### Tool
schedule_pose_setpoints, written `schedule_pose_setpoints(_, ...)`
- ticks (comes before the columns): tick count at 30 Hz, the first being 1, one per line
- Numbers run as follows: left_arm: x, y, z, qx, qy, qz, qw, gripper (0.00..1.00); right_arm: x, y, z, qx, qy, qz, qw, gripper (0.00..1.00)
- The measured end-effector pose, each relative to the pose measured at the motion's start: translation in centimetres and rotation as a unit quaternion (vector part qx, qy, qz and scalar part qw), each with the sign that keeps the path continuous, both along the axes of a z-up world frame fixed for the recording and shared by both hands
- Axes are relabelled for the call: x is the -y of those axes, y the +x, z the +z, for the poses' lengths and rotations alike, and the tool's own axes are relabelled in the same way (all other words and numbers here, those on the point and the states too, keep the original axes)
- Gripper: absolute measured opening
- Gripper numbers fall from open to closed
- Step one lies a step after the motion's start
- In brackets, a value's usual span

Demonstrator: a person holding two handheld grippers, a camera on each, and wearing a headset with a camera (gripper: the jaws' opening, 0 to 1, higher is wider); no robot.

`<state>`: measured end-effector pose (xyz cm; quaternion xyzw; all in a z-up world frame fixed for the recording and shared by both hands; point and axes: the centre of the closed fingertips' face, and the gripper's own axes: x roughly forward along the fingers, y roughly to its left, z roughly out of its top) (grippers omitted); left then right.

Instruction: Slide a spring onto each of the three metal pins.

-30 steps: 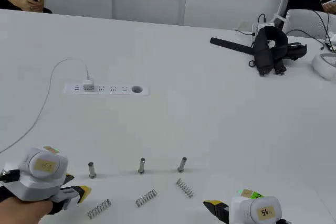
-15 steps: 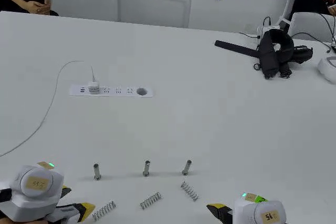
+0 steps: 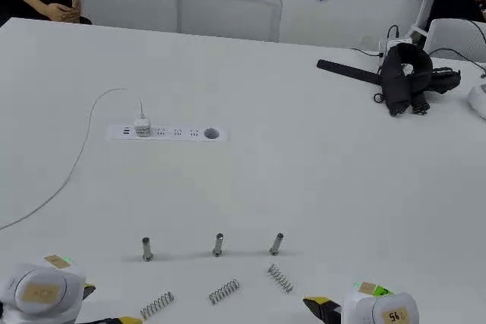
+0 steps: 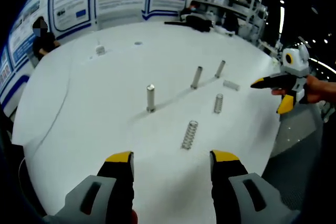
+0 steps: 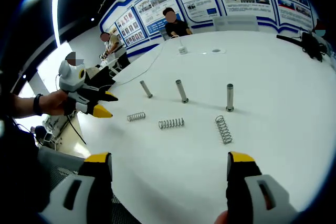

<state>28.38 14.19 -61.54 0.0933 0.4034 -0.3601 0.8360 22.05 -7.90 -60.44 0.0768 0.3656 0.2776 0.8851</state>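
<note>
White tabletop (image 3: 319,187) stretches away in the head view, and a power strip (image 3: 165,133) lies well beyond the middle pin (image 3: 218,245). The left pin (image 3: 146,249) and right pin (image 3: 276,244) stand to either side of the middle pin in one row, and all three are bare. On the near side of the middle pin lie the left spring (image 3: 157,305), middle spring (image 3: 224,291) and right spring (image 3: 279,278), flat and apart from the pins.

From the left gripper view, the left claw (image 4: 170,157) is spread with nothing between its jaws. It is aimed at the left spring, which lies nearer to it than the middle pin does.

From the right gripper view, the right claw (image 5: 169,156) is likewise spread and empty, with the right spring just ahead, short of the middle pin.

The task looks to be at its very start, as no spring is picked up. The next move likely calls for pinching one spring across its coils, lifting it, turning it upright and lining its bore over a pin's top.
</note>
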Motion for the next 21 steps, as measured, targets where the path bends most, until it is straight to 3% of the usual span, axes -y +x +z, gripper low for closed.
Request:
schedule_pose_setpoints(11, -0.7, -2.5, -0.6, -0.011, -0.005, 0.002, 0.9999, 0.68, -0.2, -0.2, -0.2, -0.003, -0.001, 0.003, 1.0000, 0.92)
schedule_pose_setpoints(21, -0.8, -2.7, -0.3, -0.010, -0.017, 0.009, 0.9998, 0.77, -0.4, -0.2, -0.1, -0.002, 0.000, 0.006, 1.0000, 0.92)
